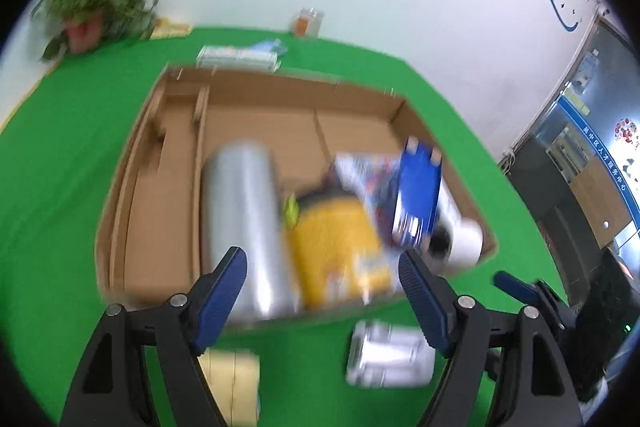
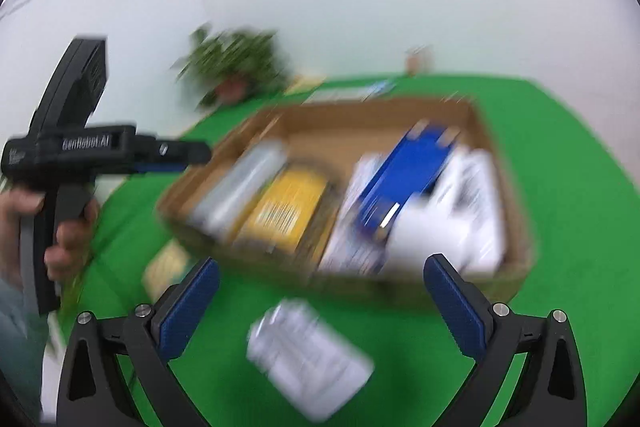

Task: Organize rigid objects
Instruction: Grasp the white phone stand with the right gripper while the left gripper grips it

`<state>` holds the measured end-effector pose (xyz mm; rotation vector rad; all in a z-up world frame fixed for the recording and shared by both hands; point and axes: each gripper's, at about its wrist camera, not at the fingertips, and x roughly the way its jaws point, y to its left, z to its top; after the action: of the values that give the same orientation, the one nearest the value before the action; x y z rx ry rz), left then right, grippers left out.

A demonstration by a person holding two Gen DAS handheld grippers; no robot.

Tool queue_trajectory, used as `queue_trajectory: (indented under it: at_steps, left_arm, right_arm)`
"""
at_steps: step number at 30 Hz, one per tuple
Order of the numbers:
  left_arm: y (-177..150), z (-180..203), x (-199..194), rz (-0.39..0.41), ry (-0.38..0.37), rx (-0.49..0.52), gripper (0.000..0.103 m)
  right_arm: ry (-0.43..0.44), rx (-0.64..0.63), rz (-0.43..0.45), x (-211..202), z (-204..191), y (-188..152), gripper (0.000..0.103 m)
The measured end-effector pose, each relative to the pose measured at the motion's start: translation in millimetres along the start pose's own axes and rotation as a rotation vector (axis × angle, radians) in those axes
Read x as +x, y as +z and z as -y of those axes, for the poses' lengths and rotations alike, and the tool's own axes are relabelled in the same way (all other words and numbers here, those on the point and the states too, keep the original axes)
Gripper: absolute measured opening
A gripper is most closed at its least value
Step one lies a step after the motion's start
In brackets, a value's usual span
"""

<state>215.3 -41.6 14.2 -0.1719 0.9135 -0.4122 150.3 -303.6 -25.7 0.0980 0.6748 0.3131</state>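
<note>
Left wrist view: the left gripper (image 1: pixel 320 277) hangs with its jaws apart and nothing between them, over the near edge of the shallow brown cardboard box (image 1: pixel 156 131), which lies on the green-covered bench (image 1: pixel 60 155). Inside the box, side by side, lie a silver cylinder (image 1: pixel 242 227), a yellow packet (image 1: pixel 340 243), a blue rectangular pack (image 1: pixel 418 195) propped over a printed white carton, and a white roll (image 1: pixel 466 241) by the box's right wall. The box's left compartment looks bare. Outside it, just in front of the near edge, sit a white labelled package (image 1: pixel 388 355) and a pale yellow block (image 1: pixel 232 383); a flat printed carton (image 1: pixel 238 57) lies just behind the far wall.

Right wrist view: the right gripper (image 2: pixel 322 301) also has its jaws wide apart and empty, hanging over the white labelled package (image 2: pixel 308 355) in front of the box (image 2: pixel 516 227).

Judged from this, most items are boxed; the package, the block and perhaps the far carton remain.
</note>
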Motion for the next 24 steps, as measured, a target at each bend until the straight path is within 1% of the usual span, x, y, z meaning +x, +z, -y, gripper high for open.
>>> queue_trajectory:
  at_steps: [1, 2, 3, 4, 6, 7, 9, 10, 11, 13, 15, 16, 18, 19, 21, 22, 24]
  left_arm:
    - [-14.8, -3.3, 0.7, -0.022, -0.017, -0.015, 0.078]
    - [-31.0, -4.7, 2.2, -0.051, -0.039, -0.022, 0.078]
    - [-40.5, -5.2, 3.4, -0.065, -0.049, -0.030, 0.078]
    - [-51.1, -6.0, 5.2, -0.076, -0.065, -0.041, 0.078]
    - [-67.7, -5.5, 8.1, -0.098, -0.088, -0.069, 0.078]
    - [-72.9, -5.2, 10.2, -0.109, -0.095, -0.089, 0.078]
    - [-87.1, -0.1, 11.9, -0.117, -0.101, -0.121, 0.078]
    - [-93.1, 0.8, 14.0, -0.124, -0.092, -0.129, 0.078]
    - [-95.2, 3.3, 15.5, -0.131, -0.087, -0.130, 0.078]
    - [-100.2, 6.6, 19.2, -0.148, -0.094, -0.134, 0.078]
    - [-106.9, 8.3, 23.0, -0.161, -0.102, -0.142, 0.078]
    - [-109.1, 9.3, 25.7, -0.173, -0.114, -0.152, 0.078]
    - [-109.2, 12.3, 31.0, -0.190, -0.142, -0.157, 0.078]
    - [-110.1, 15.0, 34.5, -0.200, -0.158, -0.154, 0.078]
    - [-113.6, 19.5, 40.3, -0.220, -0.163, -0.149, 0.078]
    - [-114.4, 21.7, 43.9, -0.232, -0.169, -0.152, 0.078]
    - [-117.2, 25.9, 50.1, -0.260, -0.213, -0.160, 0.078]
  right_arm:
    - [0.055, -0.027, -0.060, 9.5, -2.6, -15.5, 0.103]
    - [0.070, -0.046, -0.100, 15.3, -4.4, -24.4, 0.103]
    - [0.085, -0.072, -0.141, 17.0, -10.0, -34.5, 0.103]
    - [0.111, -0.125, -0.194, 27.6, -14.0, -45.5, 0.103]
    - [0.114, -0.179, -0.229, 41.8, -14.0, -53.5, 0.103]
    - [0.110, -0.184, -0.261, 52.9, -11.3, -57.7, 0.103]
    - [0.135, -0.161, -0.334, 71.4, -3.4, -60.0, 0.103]
    - [0.136, -0.180, -0.310, 73.3, -3.2, -58.7, 0.102]
    - [0.124, -0.188, -0.307, 74.8, -4.0, -56.9, 0.102]
    - [0.108, -0.189, -0.325, 79.6, -5.9, -55.7, 0.087]
    - [0.070, -0.214, -0.300, 76.2, -11.3, -61.8, 0.078]
    - [0.068, -0.212, -0.295, 71.9, -14.0, -62.2, 0.074]
    - [0.047, -0.196, -0.289, 65.0, -16.5, -68.2, 0.072]
    - [0.030, -0.191, -0.290, 60.0, -18.9, -76.7, 0.071]
    - [-0.016, -0.210, -0.284, 47.9, -24.5, -84.4, 0.066]
    - [-0.055, -0.216, -0.282, 40.9, -29.7, -93.2, 0.065]
    - [-0.092, -0.182, -0.281, 31.5, -32.9, -102.6, 0.065]
